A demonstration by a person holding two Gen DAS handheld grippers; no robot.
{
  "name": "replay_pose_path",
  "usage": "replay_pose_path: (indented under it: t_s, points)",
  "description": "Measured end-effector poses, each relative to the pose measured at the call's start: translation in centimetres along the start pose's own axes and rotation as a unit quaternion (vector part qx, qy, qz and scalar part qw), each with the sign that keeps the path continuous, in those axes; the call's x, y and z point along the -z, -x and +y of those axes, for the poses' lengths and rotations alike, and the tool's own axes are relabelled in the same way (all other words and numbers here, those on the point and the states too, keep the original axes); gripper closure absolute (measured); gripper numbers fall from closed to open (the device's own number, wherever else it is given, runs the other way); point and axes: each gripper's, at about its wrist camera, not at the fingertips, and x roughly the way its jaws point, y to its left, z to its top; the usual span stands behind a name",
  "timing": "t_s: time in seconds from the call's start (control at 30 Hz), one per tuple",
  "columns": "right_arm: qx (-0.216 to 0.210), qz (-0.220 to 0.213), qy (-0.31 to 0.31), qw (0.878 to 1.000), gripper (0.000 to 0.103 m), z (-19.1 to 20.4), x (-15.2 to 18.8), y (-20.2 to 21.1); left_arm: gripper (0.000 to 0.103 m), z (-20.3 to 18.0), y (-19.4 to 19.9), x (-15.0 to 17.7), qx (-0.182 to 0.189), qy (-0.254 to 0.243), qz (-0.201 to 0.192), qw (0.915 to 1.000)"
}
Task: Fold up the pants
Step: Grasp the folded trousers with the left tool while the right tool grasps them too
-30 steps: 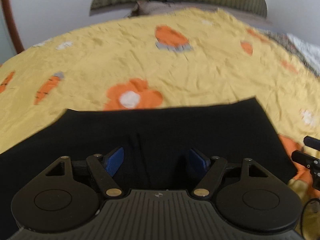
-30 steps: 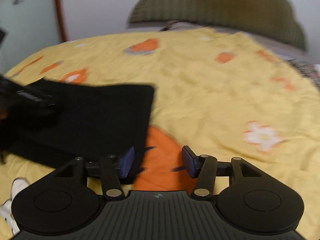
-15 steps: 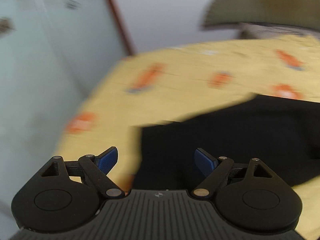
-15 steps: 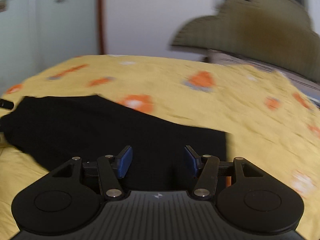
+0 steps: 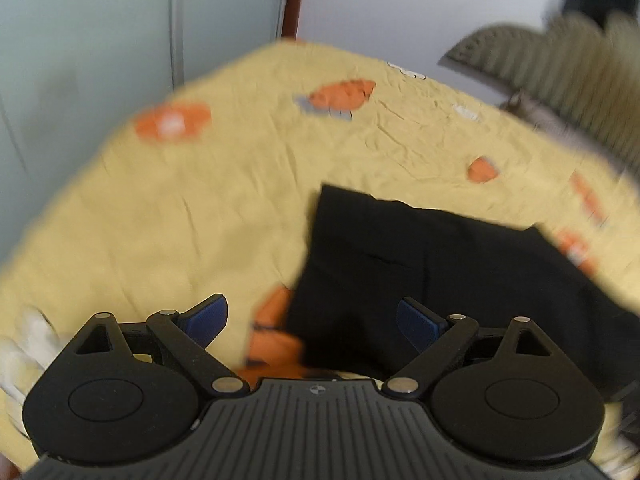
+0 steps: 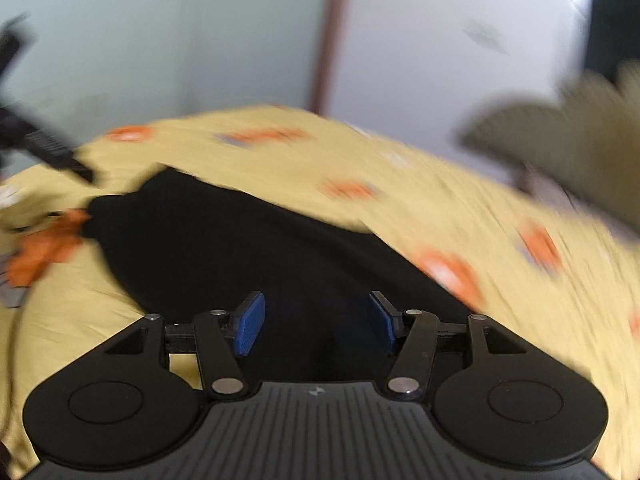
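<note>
Item: black pants [image 5: 432, 268], laid flat on a bed with a yellow sheet [image 5: 200, 216] printed with orange carrots and flowers. In the left wrist view their near-left end sat just beyond the tool and ran off to the right; in the right wrist view they stretched from directly under the tool away to the far left.

Step in hand, as judged: positioning both tools over opposite ends of the garment for the next fold. To do it well, each should come down on an end edge, catch every layer together, and lift evenly so the cloth carries over without bunching.

Left tool [image 5: 312, 322]: spread wide, empty, poised above the pants' corner and an orange print; contact could not be told.

Right tool [image 6: 314, 320]: released, moderately apart, nothing between its blue pads [image 6: 250, 322], black cloth beneath. Both views blurred.
</note>
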Motion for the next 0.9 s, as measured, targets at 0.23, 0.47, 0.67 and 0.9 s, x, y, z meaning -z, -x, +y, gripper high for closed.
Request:
replay_pose_path:
  t_s: [0.23, 0.47, 0.67, 0.9]
  points:
    - [-0.064, -0.032, 0.195, 0.978, 0.048, 10.2, -3.3, -5.1, 0.009, 4.0, -1.4, 1.2, 0.092, 0.132, 0.075, 0.9841]
    - [-0.059, -0.014, 0.282, 0.958, 0.048, 13.8, -2.2, -9.2, 0.009, 6.7, -3.8, 1.5, 0.163, 0.227, 0.121, 0.9526]
    - [-0.035, -0.062, 0.344, 0.936, 0.074, 16.3, -1.4, -11.4, 0.005, 6.4, -5.9, 1.2, 0.221, 0.276, 0.128, 0.9266]
    - [-0.101, -0.056, 0.150, 0.982, 0.089, 11.9, -4.5, -11.7, 0.002, 6.6, -8.8, 0.7, 0.257, 0.340, 0.120, 0.8966]
